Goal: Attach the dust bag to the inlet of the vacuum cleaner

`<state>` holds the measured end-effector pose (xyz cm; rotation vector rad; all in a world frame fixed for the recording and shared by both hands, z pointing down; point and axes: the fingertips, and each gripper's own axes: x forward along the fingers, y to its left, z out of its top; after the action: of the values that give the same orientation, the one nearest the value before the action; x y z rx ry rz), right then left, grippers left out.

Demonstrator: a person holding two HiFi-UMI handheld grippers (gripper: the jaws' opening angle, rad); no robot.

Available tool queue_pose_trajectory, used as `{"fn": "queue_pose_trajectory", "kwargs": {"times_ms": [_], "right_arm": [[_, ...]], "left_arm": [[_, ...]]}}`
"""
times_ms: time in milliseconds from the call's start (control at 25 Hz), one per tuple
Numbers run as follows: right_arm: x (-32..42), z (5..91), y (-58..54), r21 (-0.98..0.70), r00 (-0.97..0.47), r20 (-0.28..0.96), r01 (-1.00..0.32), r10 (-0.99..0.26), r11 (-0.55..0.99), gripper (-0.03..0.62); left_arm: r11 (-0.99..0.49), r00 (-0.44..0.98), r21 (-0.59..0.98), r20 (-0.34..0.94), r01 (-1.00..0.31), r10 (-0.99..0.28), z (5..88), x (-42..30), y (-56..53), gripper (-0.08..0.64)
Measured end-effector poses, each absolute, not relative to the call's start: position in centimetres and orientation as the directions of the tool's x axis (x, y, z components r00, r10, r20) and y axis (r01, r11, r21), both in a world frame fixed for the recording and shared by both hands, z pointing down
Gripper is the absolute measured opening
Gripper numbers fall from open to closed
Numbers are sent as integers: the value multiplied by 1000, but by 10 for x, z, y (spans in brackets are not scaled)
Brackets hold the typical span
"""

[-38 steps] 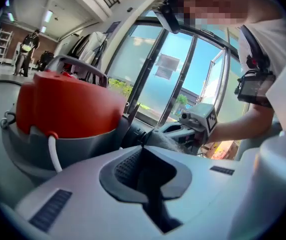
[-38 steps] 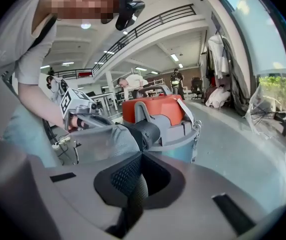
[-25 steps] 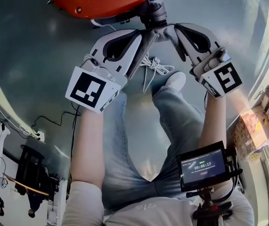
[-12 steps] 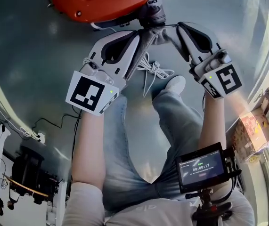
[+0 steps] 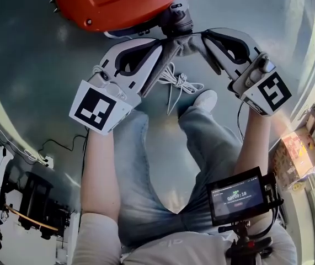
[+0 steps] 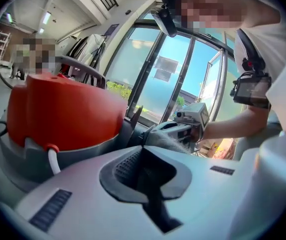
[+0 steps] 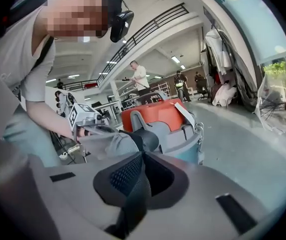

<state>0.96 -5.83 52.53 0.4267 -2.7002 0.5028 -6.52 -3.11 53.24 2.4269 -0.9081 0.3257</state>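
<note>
Grey cloth of the dust bag (image 5: 180, 42) is stretched across the upper centre of the head view. It sits directly below the dark inlet (image 5: 176, 20) of the orange vacuum cleaner (image 5: 118, 4) at the top edge. The left gripper (image 5: 158, 47) has its jaws pressed together on the bag's left edge. The right gripper (image 5: 206, 40) pinches the right edge the same way. A white cord (image 5: 182, 83) lies on the floor just below them.

The dust bag (image 5: 180, 42) is set at the inlet (image 5: 176, 20) on the near side of the vacuum cleaner (image 5: 118, 1); a cord (image 5: 182, 81) is found beneath it.
</note>
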Motion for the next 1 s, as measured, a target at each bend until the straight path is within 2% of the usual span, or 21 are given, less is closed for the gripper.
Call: {"fn": "queue_pose_trajectory", "kwargs": {"times_ms": [200,360,480,560,680,720,800,840,920,1000], "right_arm": [[8,526,-72,-266,-887,387,-370,-252,890,8],[7,533,-80,-260,-862,390,-440,-323,859,8],[2,532,-81,-238,-857,390,-448,-337,862,8],[6,533,-84,-302,-864,362,-464,-350,833,8],[36,506,-98,-396,-838,260,-546,-480,739,8],[48,496,-101,-390,-825,241,-565,-511,727,11],[67,490,-91,-289,-805,302,-588,-511,755,12],[74,491,-78,-220,-787,360,-593,-500,775,42],[87,496,-52,-99,-742,474,-581,-475,808,168],[94,506,-38,13,-680,589,-533,-437,846,218]], "left_arm": [[-653,689,256,432,-713,-582,535,-66,-40,8],[-533,649,372,388,-760,-655,541,-67,-50,8],[-522,630,353,422,-776,-651,543,-70,-51,8],[-534,651,372,409,-759,-640,543,-67,-52,8],[-522,673,441,336,-730,-659,521,-79,-50,9],[-495,662,476,294,-727,-690,508,-95,-51,9],[-464,626,474,274,-748,-730,486,-128,-47,11],[-476,621,428,314,-768,-718,480,-138,-37,24],[-555,615,276,465,-785,-638,479,-134,-10,97],[-669,589,132,616,-732,-523,492,-112,18,227]]}}
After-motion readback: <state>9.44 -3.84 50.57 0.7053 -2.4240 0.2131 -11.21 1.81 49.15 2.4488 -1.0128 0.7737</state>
